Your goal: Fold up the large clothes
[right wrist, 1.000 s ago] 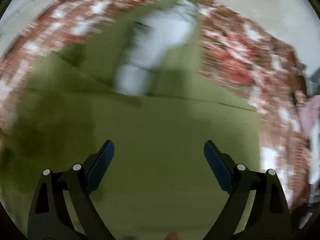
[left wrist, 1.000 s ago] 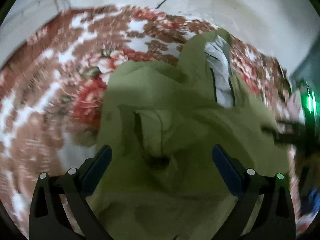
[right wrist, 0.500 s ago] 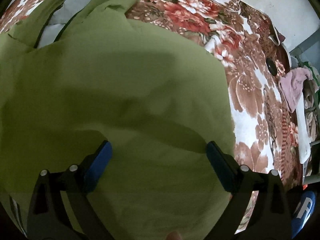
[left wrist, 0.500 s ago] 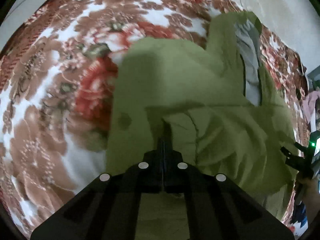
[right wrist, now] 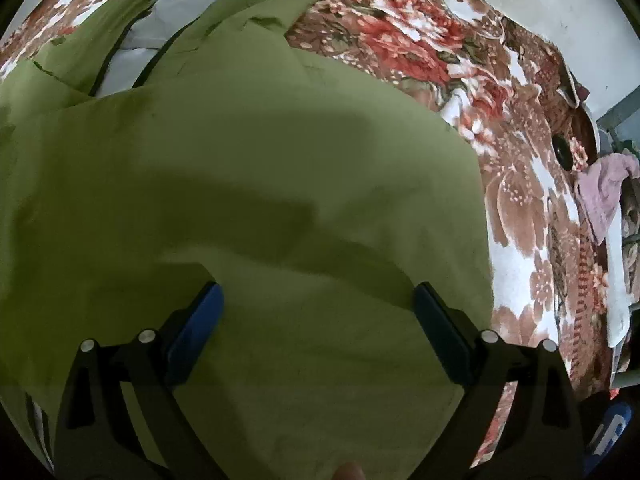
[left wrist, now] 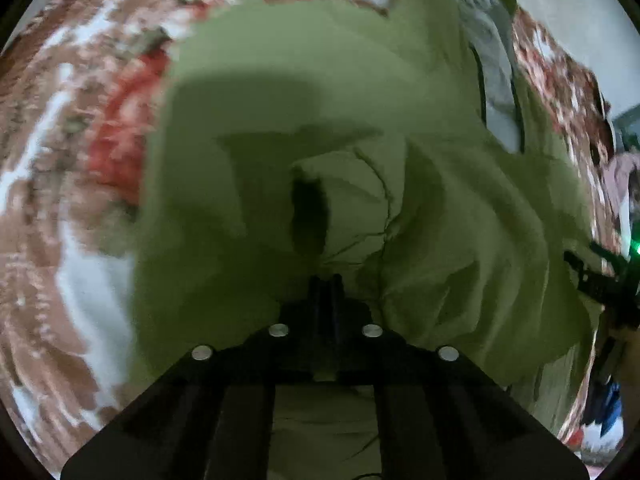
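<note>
Underneath both tools lies a floral blanket (right wrist: 516,208), plush, brown and red, serving as a soft bed for folding; spread over it, ahead of each hand-held gripper, is the olive jacket (right wrist: 248,184), matte woven cloth with grey lining showing; the left hand-held gripper (left wrist: 326,284) is clamped on a puckered fold, probably to lift it; the right hand-held gripper (right wrist: 318,308) hovers spread apart above smooth fabric.

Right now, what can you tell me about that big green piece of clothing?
The large olive-green cloth jacket lies spread on a red-and-brown floral blanket. It has a grey lining, dark zip edges and a metal eyelet near the neck. The left claw is shut on a bunched fold; the right claw hangs open over smooth fabric.
</note>
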`<state>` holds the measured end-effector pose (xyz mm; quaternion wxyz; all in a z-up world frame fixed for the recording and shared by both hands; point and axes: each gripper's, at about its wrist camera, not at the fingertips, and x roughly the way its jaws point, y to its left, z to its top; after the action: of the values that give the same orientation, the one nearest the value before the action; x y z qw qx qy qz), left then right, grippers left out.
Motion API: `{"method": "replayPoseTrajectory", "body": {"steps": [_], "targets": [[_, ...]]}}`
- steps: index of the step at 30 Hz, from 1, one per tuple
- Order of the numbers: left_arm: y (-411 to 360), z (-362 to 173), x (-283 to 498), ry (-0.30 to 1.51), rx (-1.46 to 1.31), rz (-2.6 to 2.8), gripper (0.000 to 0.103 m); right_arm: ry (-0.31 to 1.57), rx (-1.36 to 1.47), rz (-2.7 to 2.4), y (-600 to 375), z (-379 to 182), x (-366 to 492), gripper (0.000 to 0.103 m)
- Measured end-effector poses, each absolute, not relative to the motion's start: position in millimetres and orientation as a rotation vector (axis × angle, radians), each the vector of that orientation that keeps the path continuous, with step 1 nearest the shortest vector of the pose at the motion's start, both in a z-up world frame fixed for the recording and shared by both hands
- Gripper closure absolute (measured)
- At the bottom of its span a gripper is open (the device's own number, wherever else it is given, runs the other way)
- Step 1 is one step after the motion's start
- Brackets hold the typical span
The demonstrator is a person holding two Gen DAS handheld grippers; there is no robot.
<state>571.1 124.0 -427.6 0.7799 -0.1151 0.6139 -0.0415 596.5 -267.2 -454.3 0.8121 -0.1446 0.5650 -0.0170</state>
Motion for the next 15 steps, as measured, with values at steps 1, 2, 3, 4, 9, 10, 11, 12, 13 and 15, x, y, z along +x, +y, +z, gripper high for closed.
{"method": "replayPoseTrajectory", "body": {"steps": [1,2,3,4,9,10,11,12,13,15], "targets": [[127.2,-421.9,570.9,1.313,-0.240,-0.081,0.100,1.207,-0.310,-0.034,-267.1,-453.8,596.8,0.009],[131.9,-415.7,570.2,1.303,-0.218,-0.072,0.100,1.206,-0.312,-0.032,-266.3,-453.2,596.5,0.009],[135.3,-414.4,570.0,1.307,-0.211,-0.072,0.100,1.206,-0.314,-0.030,-265.2,-452.6,596.5,0.009],[138.7,-415.1,570.2,1.315,-0.210,-0.072,0.100,1.206,-0.312,-0.025,-264.3,-451.5,597.2,0.009],[144.7,-424.3,570.2,1.333,-0.145,-0.029,0.101,1.184,-0.333,-0.010,-259.7,-447.5,599.6,0.009],[146.6,-427.3,569.4,1.337,-0.153,-0.025,0.101,1.180,-0.340,-0.007,-259.6,-448.1,600.3,0.009],[145.7,-433.1,570.3,1.344,-0.167,-0.020,0.101,1.177,-0.350,0.001,-259.4,-450.4,600.6,0.009],[143.0,-438.2,571.0,1.352,-0.175,-0.020,0.101,1.176,-0.353,0.007,-259.5,-452.5,600.7,0.008],[141.2,-441.5,570.4,1.356,-0.175,-0.019,0.100,1.171,-0.353,0.009,-261.0,-455.8,600.5,0.006],[138.7,-436.2,567.3,1.310,-0.173,-0.008,0.099,1.167,-0.332,0.012,-264.4,-456.8,600.8,0.005]]}}
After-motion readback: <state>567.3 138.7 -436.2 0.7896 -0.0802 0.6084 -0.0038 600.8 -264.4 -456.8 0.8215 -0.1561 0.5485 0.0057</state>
